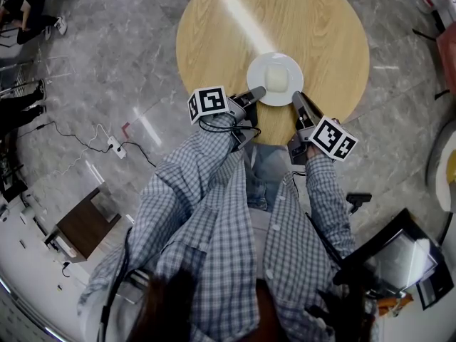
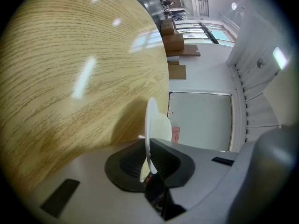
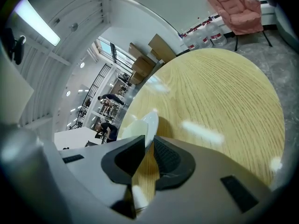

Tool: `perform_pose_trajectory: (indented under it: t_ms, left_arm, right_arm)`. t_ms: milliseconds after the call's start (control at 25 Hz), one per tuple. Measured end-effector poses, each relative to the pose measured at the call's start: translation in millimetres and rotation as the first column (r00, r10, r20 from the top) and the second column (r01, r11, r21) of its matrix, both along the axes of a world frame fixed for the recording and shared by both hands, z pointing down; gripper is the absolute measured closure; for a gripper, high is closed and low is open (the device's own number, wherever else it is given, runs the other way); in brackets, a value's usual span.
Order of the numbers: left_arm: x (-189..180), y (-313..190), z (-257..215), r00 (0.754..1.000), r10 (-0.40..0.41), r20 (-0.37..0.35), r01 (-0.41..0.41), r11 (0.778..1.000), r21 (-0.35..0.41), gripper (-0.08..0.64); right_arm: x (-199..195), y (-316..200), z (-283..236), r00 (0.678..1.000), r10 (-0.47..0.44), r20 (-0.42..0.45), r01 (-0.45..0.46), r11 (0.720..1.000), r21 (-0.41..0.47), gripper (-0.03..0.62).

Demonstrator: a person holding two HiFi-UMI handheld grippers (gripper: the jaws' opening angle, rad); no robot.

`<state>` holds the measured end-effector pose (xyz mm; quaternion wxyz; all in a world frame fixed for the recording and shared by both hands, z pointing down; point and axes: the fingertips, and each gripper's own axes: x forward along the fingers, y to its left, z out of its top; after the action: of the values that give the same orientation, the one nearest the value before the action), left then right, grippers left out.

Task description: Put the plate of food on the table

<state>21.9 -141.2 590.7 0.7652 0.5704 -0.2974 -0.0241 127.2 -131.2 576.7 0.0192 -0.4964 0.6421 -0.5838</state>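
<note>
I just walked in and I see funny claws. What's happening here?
A person holds a gripper in each hand. The left gripper and the right gripper are each clamped on opposite edges of a white plate with a pale block of food on it. The plate is at the near edge of the round wooden table. Whether it already rests on the wood cannot be told.

Bright overhead light, glare streaks on table, fisheye edges dark
</note>
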Motion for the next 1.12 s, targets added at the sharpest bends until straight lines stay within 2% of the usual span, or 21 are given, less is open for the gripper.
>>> perform_pose_trajectory:
  t_ms: [480, 840, 1120]
  left_arm:
    - [-2, 4, 13, 0.997, 0.041, 0.068, -0.039, 0.999, -0.027, 0.532]
    - [2, 4, 14, 0.981, 0.147, 0.129, -0.144, 0.989, -0.034, 0.532]
    - [9, 8, 11, 0.958, 0.248, 0.145, -0.249, 0.968, -0.009, 0.519]
  right_arm:
    - [-2, 1, 17, 1.0, -0.008, -0.02, 0.007, 0.999, -0.044, 0.528]
    - [1, 3, 20, 0.999, -0.006, -0.048, 0.003, 0.998, -0.062, 0.528]
    - [3, 3, 25, 0.997, -0.016, -0.08, 0.009, 0.997, -0.082, 0.528]
